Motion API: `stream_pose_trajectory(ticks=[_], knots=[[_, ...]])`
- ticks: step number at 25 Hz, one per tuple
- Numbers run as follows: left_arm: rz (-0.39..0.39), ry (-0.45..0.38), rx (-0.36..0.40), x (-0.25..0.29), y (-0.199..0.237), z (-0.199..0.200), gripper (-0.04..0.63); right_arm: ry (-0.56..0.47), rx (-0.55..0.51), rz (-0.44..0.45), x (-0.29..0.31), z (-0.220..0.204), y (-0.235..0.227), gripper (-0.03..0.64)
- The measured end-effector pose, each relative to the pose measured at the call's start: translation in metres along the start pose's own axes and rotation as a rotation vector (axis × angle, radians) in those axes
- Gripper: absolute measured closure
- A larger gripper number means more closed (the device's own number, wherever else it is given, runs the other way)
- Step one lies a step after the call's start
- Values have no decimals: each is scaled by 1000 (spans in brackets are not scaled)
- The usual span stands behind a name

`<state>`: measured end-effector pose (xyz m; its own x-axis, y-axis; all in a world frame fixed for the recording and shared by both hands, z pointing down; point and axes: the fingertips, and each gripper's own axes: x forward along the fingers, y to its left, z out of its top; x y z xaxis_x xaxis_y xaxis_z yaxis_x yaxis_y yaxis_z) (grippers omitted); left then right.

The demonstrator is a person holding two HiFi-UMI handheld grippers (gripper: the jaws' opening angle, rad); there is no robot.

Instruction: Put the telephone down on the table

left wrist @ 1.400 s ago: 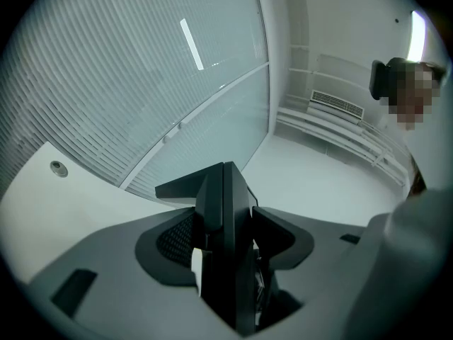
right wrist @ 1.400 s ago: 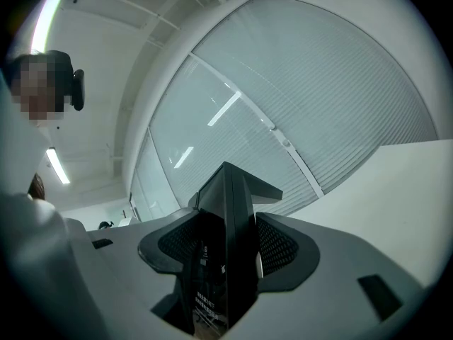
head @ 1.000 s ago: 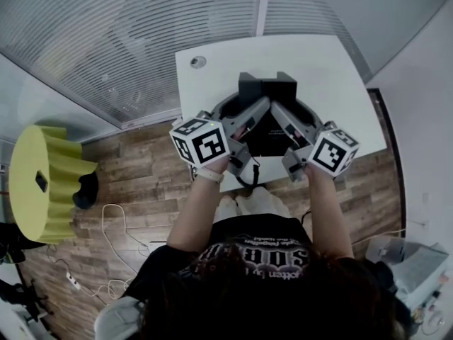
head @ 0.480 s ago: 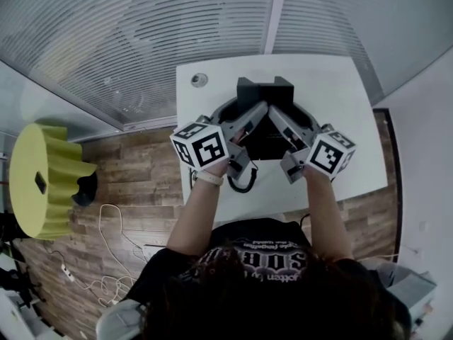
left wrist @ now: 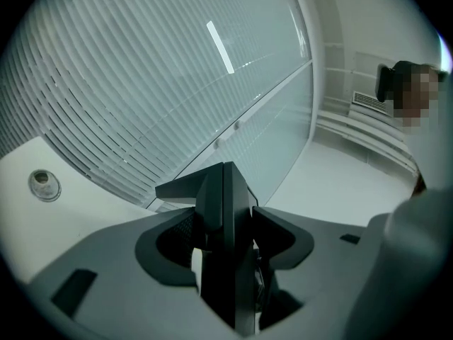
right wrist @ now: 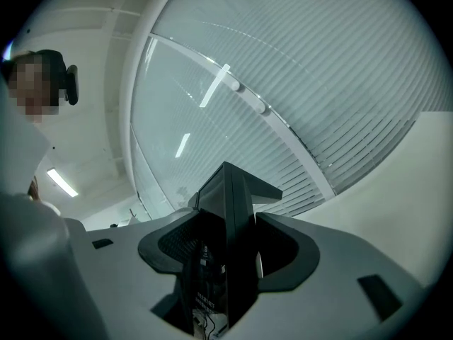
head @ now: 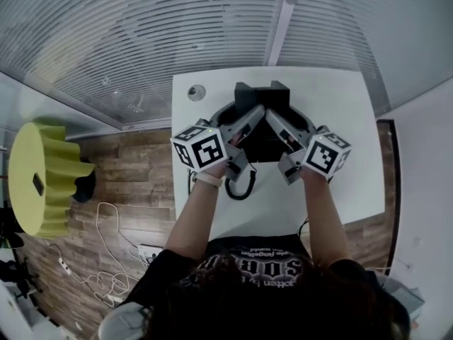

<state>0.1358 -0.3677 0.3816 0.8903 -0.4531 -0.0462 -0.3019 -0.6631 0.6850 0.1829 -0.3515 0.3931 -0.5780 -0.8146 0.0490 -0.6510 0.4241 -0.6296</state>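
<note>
The left gripper [head: 253,115] and right gripper [head: 274,117] are hiding most of the telephone [head: 262,139]. A round thing [head: 196,92] on the table [head: 333,119] is looking too small to identify.

Wood-plank floor [head: 134,179], slatted blinds [head: 141,41], yellow stool [head: 35,183]

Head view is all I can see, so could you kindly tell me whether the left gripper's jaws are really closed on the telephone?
Observer: Yes. In its own view, the left gripper has both jaws pressed against the black telephone, held edge-on.
Operator: Thank you. And the right one?
Observer: The right gripper clamps it likewise, one jaw on either face.
Operator: Anything else there?
Observer: A small printed label on the telephone, too small to read.
</note>
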Motion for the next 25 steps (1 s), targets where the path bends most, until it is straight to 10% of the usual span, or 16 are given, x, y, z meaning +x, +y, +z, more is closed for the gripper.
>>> stream_pose_trajectory(ticks=[25], knots=[[112, 49, -105, 63, 135, -7, 365, 91, 114, -34, 86, -19, -119, 356]])
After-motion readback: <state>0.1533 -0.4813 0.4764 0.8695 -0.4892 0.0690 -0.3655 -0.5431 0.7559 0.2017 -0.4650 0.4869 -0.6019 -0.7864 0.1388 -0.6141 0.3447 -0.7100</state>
